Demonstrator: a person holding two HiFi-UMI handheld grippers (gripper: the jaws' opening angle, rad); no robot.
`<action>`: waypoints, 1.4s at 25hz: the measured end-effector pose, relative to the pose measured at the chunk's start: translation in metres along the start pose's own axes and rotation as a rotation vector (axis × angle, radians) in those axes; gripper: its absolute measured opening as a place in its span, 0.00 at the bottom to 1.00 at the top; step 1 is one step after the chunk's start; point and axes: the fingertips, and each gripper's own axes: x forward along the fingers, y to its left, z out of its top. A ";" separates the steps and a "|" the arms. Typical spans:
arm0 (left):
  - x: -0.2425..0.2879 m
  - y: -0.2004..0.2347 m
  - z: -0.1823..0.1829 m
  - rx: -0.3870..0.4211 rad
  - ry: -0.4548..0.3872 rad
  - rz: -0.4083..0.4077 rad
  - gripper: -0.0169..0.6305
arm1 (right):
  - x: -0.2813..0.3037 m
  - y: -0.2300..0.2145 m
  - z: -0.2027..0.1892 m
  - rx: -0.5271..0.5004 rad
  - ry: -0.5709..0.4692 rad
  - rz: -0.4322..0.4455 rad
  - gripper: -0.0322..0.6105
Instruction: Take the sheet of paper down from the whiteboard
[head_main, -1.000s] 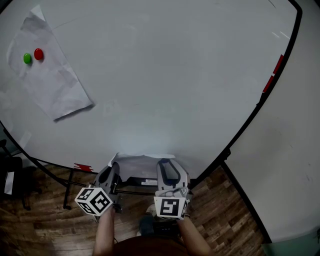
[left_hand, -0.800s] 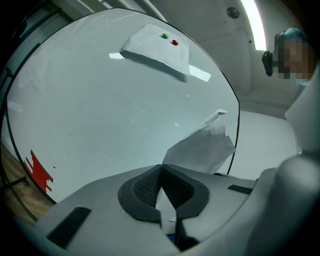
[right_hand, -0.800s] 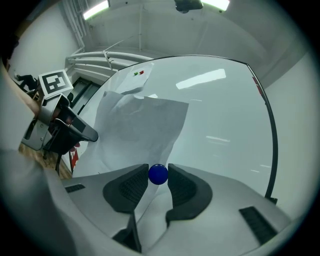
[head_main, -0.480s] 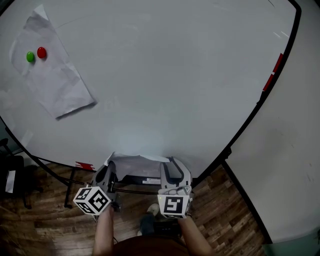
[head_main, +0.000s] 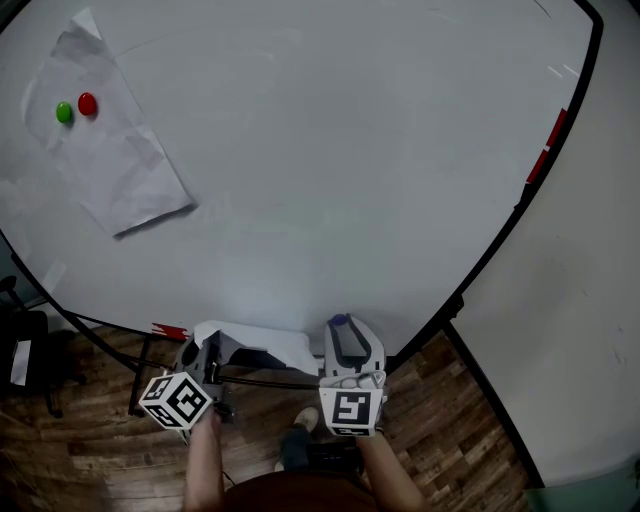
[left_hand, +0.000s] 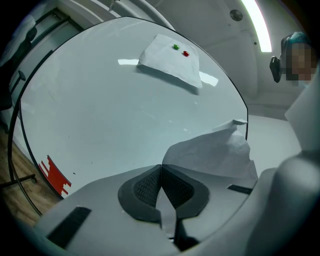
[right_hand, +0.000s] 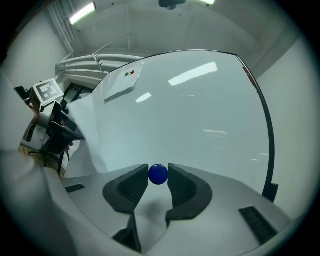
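The step in hand looks like the carrying-off: the sheet of paper (head_main: 262, 343) is already gripped low at the near edge of the whiteboard (head_main: 350, 150), and the magnet that seems to have pinned it is off the surface. To do this well, the left gripper (head_main: 205, 350) should draw the sheet straight away from the board with a steady hold. The paper is crumpled and curls up from the pinch, so a sideways tug could tear it or drag its far edge across the board. Whether that far edge touches the board now cannot be told. The right gripper (head_main: 345, 335) should keep its load level and clear of the paper. In the left gripper view the jaws are pressed fully together on the near corner of the sheet, which rises beyond them to the right. In the right gripper view the jaws stand a little apart with a small blue magnet (right_hand: 158, 174) nipped between the tips of the pads (right_hand: 131, 186), just in front of the board. Far off at the upper left, a second sheet (head_main: 110, 160) is pinned to the board by a green magnet (head_main: 64, 113) and a red magnet (head_main: 87, 103), well apart from both grippers.
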 end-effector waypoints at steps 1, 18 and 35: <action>0.000 0.001 0.000 -0.002 0.000 0.001 0.06 | 0.000 0.000 0.000 0.002 0.000 0.000 0.26; 0.001 0.005 0.002 -0.002 0.000 -0.003 0.06 | 0.003 0.001 -0.001 0.005 0.016 -0.012 0.26; 0.001 0.005 0.003 -0.007 0.002 -0.010 0.06 | 0.004 0.003 -0.004 0.001 0.034 -0.009 0.26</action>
